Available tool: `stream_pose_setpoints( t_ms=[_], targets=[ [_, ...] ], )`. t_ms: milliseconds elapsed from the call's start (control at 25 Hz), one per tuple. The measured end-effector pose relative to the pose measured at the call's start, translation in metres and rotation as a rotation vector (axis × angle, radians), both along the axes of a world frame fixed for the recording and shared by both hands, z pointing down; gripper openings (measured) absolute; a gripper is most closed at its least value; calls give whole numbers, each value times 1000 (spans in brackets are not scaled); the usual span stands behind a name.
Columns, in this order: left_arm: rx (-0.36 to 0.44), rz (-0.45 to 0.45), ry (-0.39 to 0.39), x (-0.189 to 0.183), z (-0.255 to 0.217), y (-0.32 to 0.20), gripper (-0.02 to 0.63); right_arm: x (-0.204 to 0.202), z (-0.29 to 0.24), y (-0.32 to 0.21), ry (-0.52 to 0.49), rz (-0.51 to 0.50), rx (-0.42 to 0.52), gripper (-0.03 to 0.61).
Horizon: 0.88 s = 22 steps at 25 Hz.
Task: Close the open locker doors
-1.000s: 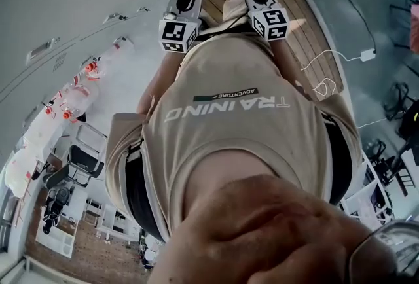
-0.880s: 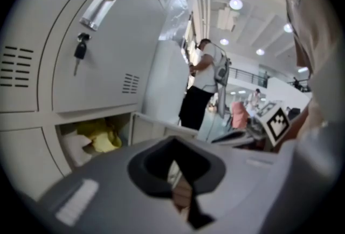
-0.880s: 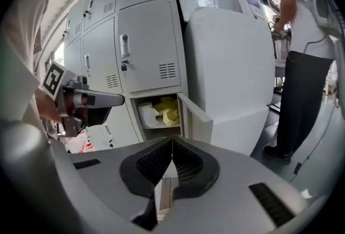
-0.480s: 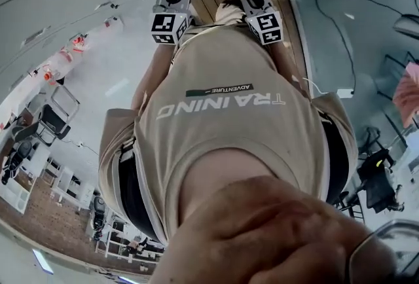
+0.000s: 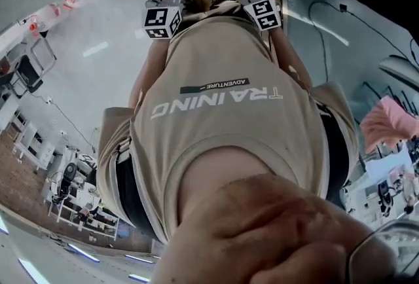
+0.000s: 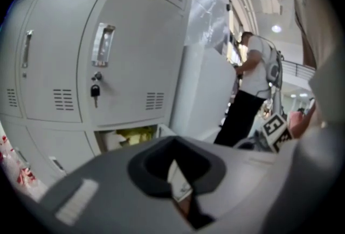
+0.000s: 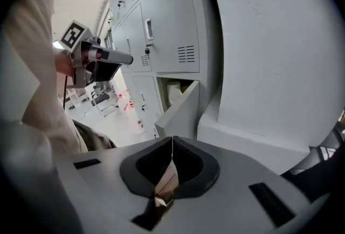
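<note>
Low in the bank of pale grey metal lockers (image 6: 135, 49), one grey locker door (image 7: 180, 106) ajar, yellowish contents (image 6: 132, 135) behind. Well apart from it, left gripper (image 6: 177, 176) and right gripper (image 7: 168, 171), fingers pressed together, gripping nothing.

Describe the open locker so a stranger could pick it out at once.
Start at the bank of grey lockers and find the shut door with a key hanging in its lock. The open locker is directly below it, in the next row down. Its door swings outward, exposing yellowish contents, while its visible neighbours are shut.
</note>
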<state>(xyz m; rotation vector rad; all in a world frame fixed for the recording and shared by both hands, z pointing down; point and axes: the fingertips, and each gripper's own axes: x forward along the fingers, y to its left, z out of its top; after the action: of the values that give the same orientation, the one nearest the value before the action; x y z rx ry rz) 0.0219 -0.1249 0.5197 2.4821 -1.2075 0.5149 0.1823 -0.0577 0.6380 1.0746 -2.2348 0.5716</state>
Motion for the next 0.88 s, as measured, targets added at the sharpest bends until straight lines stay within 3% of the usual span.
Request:
stream_pose_setpoints(
  t_ms=[240, 880],
  targets=[
    [-21, -49, 12, -13, -1, 7, 0, -10, 10, -8, 13, -57, -44, 15],
    [25, -154, 76, -64, -11, -6, 0, -43, 24, -8, 109, -203, -97, 15]
  ],
)
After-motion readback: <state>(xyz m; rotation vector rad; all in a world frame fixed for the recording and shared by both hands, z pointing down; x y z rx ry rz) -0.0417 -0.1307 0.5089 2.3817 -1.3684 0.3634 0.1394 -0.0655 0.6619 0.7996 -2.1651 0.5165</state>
